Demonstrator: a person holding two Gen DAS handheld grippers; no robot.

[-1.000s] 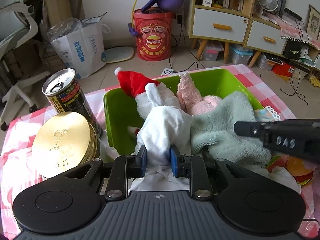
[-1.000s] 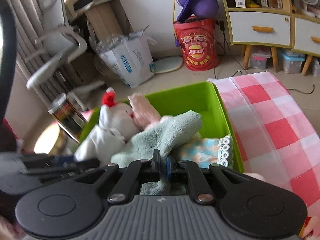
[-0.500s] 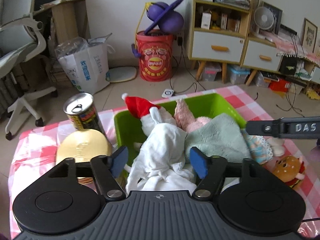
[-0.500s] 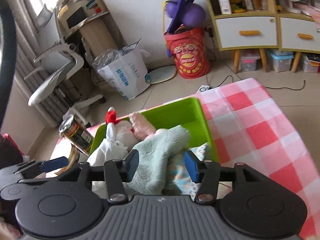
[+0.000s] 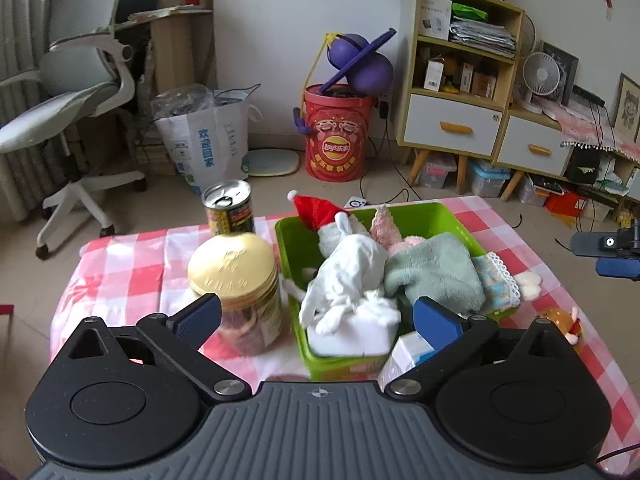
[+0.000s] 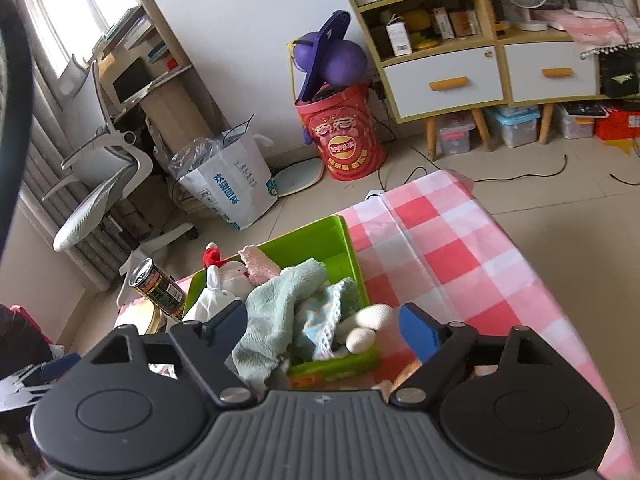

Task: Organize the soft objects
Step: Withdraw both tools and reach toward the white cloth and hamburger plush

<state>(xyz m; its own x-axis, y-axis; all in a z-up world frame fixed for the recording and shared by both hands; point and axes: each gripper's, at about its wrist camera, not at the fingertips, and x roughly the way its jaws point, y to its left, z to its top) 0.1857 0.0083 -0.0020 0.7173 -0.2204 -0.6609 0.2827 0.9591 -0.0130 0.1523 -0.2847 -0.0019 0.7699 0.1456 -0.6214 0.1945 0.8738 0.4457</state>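
The left gripper had its jaws spread wide and held nothing, hovering near the green bin. The right gripper was likewise spread and empty. In the bin lay a white cloth, a mint towel to its right, and a Santa-hatted plush at the far side. Left of the bin stood a gold-lidded jar with a drink can beyond it.
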